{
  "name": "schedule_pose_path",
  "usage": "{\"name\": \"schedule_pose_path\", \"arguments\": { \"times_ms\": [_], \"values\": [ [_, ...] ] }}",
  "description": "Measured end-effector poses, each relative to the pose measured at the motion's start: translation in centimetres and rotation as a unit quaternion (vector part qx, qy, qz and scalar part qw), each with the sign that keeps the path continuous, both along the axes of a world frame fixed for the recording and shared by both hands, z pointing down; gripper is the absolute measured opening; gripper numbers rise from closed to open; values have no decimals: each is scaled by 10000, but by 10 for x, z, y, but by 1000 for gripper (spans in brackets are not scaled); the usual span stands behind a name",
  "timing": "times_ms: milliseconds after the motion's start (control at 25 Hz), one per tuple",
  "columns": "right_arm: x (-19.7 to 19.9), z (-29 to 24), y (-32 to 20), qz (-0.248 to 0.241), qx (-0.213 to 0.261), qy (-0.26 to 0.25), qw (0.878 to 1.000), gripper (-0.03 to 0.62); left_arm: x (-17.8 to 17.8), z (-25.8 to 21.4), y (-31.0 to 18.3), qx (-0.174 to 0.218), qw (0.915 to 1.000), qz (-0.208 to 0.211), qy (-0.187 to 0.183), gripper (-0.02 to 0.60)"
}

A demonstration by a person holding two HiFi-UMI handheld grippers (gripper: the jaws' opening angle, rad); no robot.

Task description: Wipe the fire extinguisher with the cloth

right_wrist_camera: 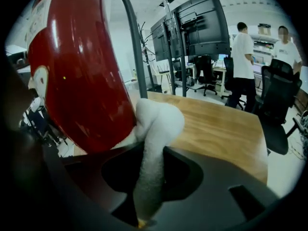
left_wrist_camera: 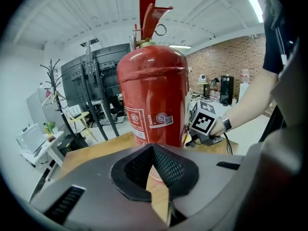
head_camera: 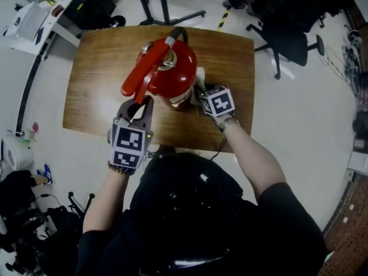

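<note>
Toppling is the main hazard. The brown wooden desk with rounded corners carries the tall red steel fire extinguisher upright. It stands about midway between the desk's left and right edges, nearer the near edge than the far one. A sideways push on that narrow-based cylinder could, I judge, rock it or skid it across the smooth top, and nothing braces it. The left claw is fully closed on nothing, just in front of the body and below the tip of the red lever. That lever is a second worry: a bump from the closed claw could knock it, and I cannot tell whether the ring pin is secure. The right claw is clamped on a fold of the white fluffy cloth, whose bunched end touches the extinguisher's right flank low down. The hold looks narrow, so drag against the paint might pull the cloth free.

Counted: one desk, one fire extinguisher, two claws, one cloth.
</note>
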State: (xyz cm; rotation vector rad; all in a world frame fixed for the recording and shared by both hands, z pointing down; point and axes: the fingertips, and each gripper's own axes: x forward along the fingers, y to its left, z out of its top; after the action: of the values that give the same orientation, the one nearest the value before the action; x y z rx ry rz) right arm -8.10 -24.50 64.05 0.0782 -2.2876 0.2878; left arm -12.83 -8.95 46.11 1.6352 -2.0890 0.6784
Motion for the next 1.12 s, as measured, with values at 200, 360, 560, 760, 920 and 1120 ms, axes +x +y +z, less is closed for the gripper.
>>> {"name": "schedule_pose_path", "arguments": {
  "times_ms": [200,360,560,760,920,1120],
  "values": [
    [2,17,3,-217,3,172,9996,109,14,-3,-2,-46,9998,-188,-67,0],
    [6,33,4,-370,25,337,9987,109,25,-2,-3,-72,9993,-355,-101,0],
    [14,47,8,-474,-55,472,9977,109,37,-3,-1,-114,9984,-535,-129,0],
    [12,53,7,-522,-118,528,9972,109,49,-2,2,-160,9977,-642,-143,0],
    [20,57,1,-433,-133,723,9964,109,53,-5,4,-167,9972,-701,-185,0],
    [26,29,-8,-235,-265,324,9988,109,55,-10,7,-89,9969,-748,-209,0]
  ]
}}
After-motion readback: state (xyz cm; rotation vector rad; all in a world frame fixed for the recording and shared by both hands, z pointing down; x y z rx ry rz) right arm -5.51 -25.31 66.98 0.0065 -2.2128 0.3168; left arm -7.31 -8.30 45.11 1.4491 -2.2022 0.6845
